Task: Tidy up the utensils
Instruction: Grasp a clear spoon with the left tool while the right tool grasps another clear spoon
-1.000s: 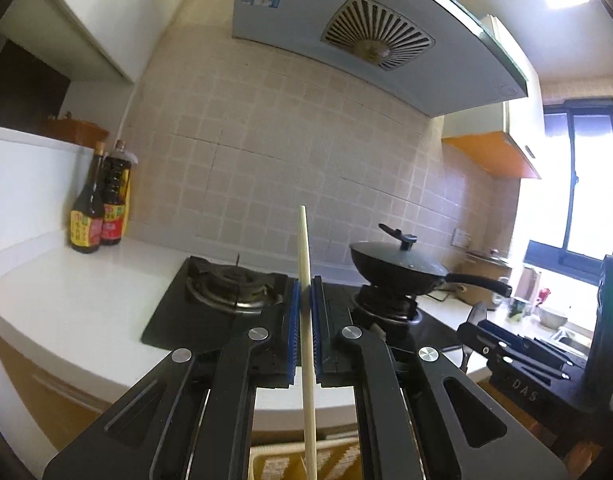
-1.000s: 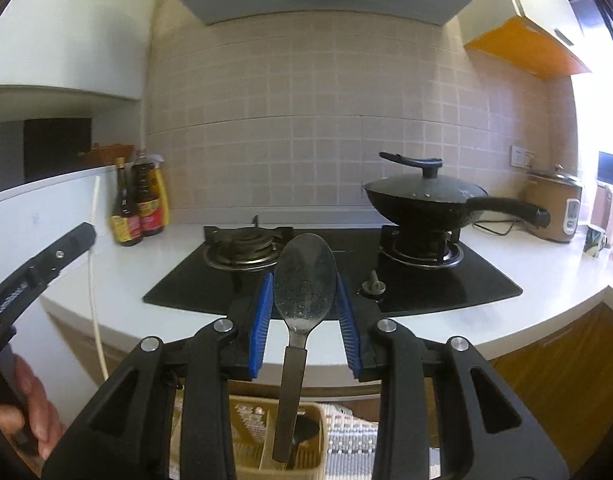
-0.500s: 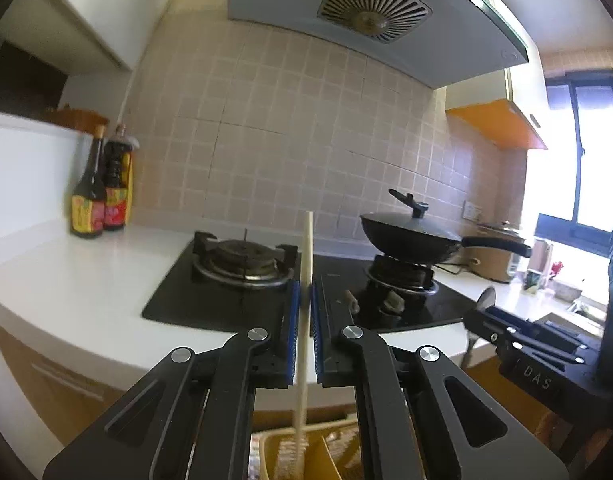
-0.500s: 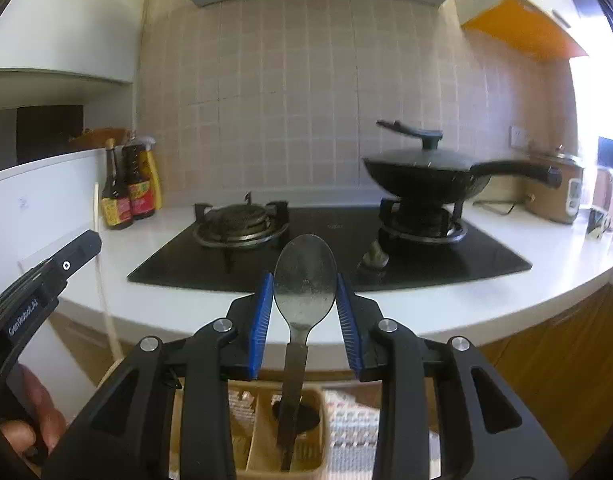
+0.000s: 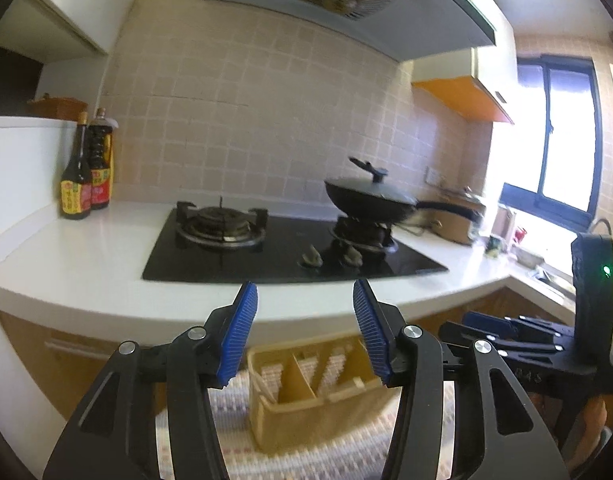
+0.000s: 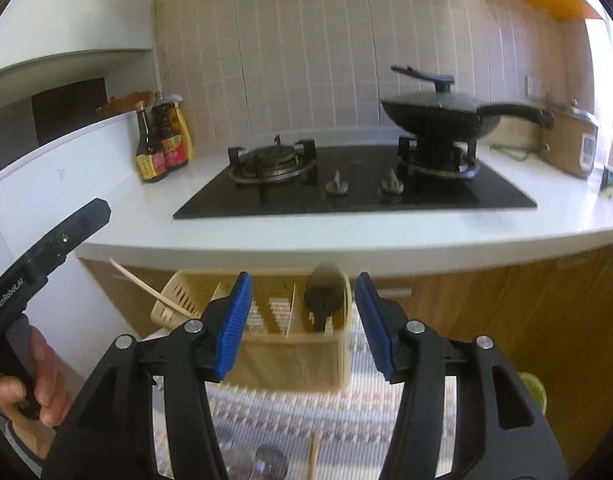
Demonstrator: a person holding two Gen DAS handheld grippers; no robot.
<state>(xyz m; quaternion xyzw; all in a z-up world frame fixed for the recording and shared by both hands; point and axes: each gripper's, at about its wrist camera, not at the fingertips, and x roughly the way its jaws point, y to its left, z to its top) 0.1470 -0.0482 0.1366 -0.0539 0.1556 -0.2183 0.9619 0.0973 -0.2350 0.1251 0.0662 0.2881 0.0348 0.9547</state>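
A yellow divided utensil basket [image 5: 306, 424] stands on a striped mat below the counter edge. My left gripper [image 5: 306, 320] hovers above it, its jaws opening, with nothing between the blue pads. My right gripper [image 6: 302, 316] is also opening and empty above the basket [image 6: 290, 364]. A dark metal spoon [image 6: 322, 296] stands in the basket's right compartment. A pale chopstick [image 6: 146, 288] leans out of the basket's left end. At the left of the right wrist view a hand [image 6: 38, 392] holds the left tool's handle [image 6: 46, 248].
A white counter [image 6: 346, 236] carries a black gas hob [image 6: 346, 196], a lidded wok [image 6: 438, 116] and two sauce bottles [image 6: 162, 144]. Another chopstick [image 6: 313, 456] lies on the mat [image 6: 346, 420] near me. Wooden cabinet doors [image 6: 526, 304] stand behind the basket.
Both grippers tipped down toward the basket and opened. The chopstick left the left jaws and the spoon left the right jaws; both now rest in the basket.
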